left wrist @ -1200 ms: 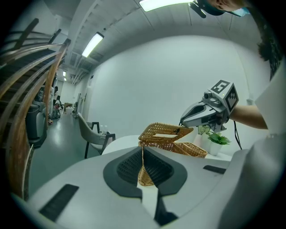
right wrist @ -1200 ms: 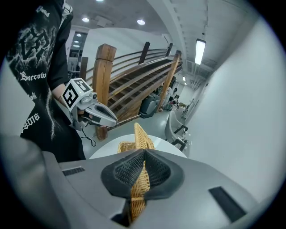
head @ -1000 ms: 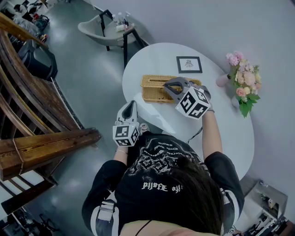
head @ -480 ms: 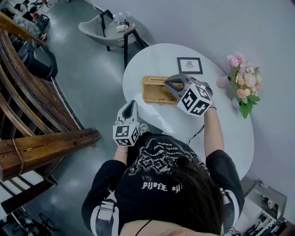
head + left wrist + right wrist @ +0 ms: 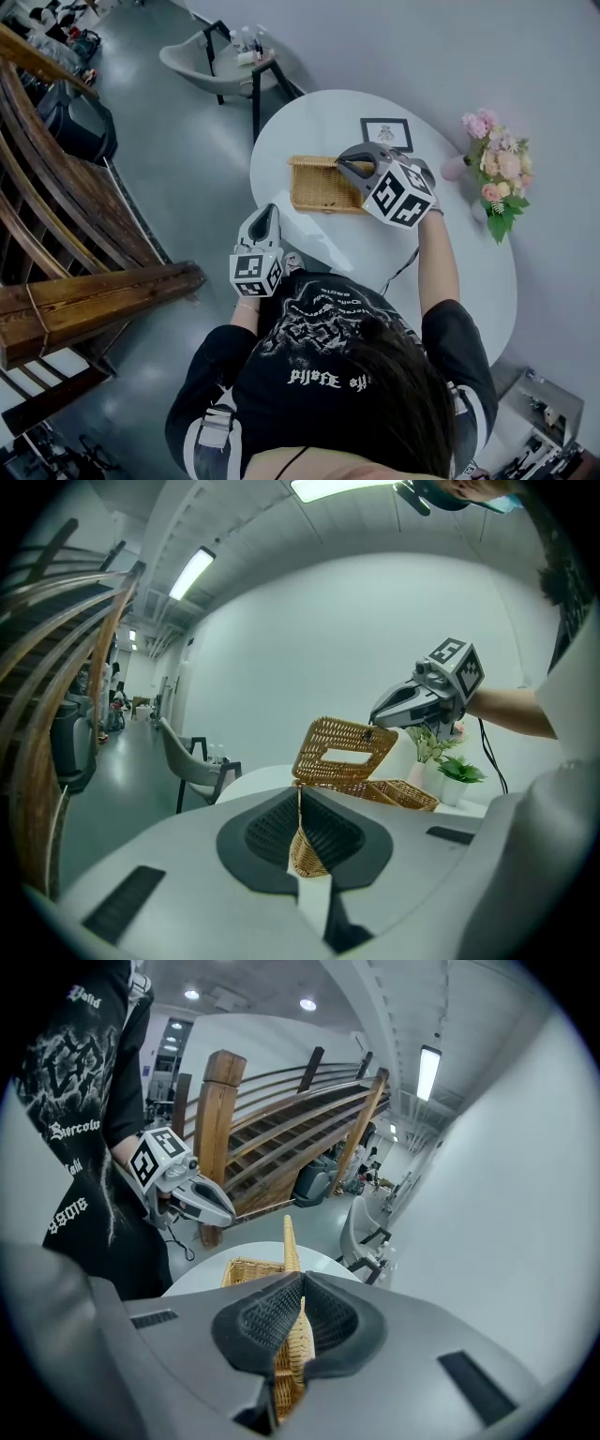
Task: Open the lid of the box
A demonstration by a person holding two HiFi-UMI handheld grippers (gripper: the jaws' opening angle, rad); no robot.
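Box (image 5: 314, 195): honey-tan woven wicker, a low rectangular basket with fine open weave and rounded corners. It sits on a smooth white oval table (image 5: 469, 272), directly under and beside the right jaws. It is ahead of the left jaws, a little to their right and apart from them.

Lid (image 5: 342, 735): the same wicker, a flat rectangular panel with an oblong slot cut through its middle. It is raised and tilted, rising from the box's long edge farther from the left jaws, with the free long edge uppermost and the basket's inside open to view.

Long axis: the box and lid run crosswise to the line of the left jaws. They run roughly along the line of the right jaws, so the right gripper view shows the lid edge-on.

Right gripper (image 5: 345, 166): grey shell, dark ribbed pads. The jaws are clamped on the lid's upper edge at the end nearest them, with wicker pinched between the pads.

Left gripper (image 5: 268, 214): the jaws are drawn together to a hairline slit with nothing pinched. The box's near corner shows through the slit.

Around:
- A black-framed picture (image 5: 385, 132) lies flat on the table just beyond the right jaws.
- Pink flowers (image 5: 497, 159) stand well off to the right of both pairs of jaws.
- A small green potted plant (image 5: 459, 771) stands past the box from the left jaws.
- A grey shell chair (image 5: 192, 58) stands on the floor far ahead of the left jaws.
- Dark wooden stair beams (image 5: 103, 300) lie to the left of the left jaws.

Nothing lies between either pair of jaws and the box.
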